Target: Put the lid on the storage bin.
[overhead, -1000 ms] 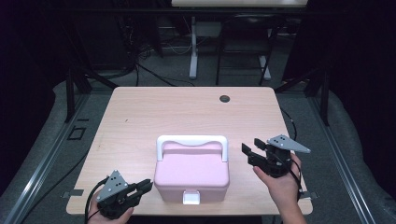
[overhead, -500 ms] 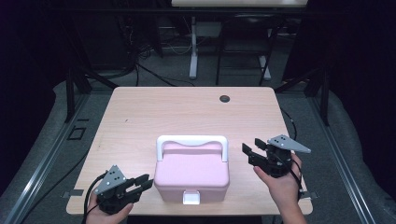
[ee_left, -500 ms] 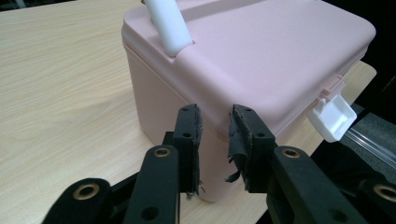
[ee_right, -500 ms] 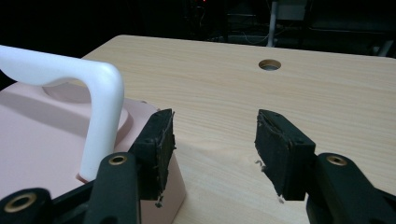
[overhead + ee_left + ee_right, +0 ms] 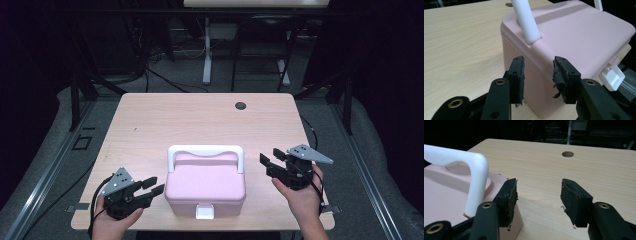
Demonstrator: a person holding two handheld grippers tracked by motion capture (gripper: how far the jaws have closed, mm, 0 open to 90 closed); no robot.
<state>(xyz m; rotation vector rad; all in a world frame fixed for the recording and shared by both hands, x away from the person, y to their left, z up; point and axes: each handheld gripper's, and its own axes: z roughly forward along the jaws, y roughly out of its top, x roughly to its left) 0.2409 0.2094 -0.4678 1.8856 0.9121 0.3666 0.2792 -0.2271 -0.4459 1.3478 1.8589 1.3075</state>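
On table (image 5: 150,125), plain pink box (image 5: 205,186), white handle (image 5: 205,150), unlabelled

A closed pink box (image 5: 205,186) with an upright white handle (image 5: 205,152) sits upright at the table's near edge, centred.

A light wooden counter (image 5: 160,125) with rounded corners carries the work; its grain runs across its width. Near its far edge, right of the middle, sits a small round cable hole (image 5: 241,105) with a dark insert. The counter stands on a grey floor (image 5: 200,82). Black cables (image 5: 165,80) trail over that floor beyond the far edge. A white stand leg (image 5: 206,55) rises there, beside dark metal frame legs (image 5: 285,65). The room behind lies in deep shadow, its details too dark to tell.
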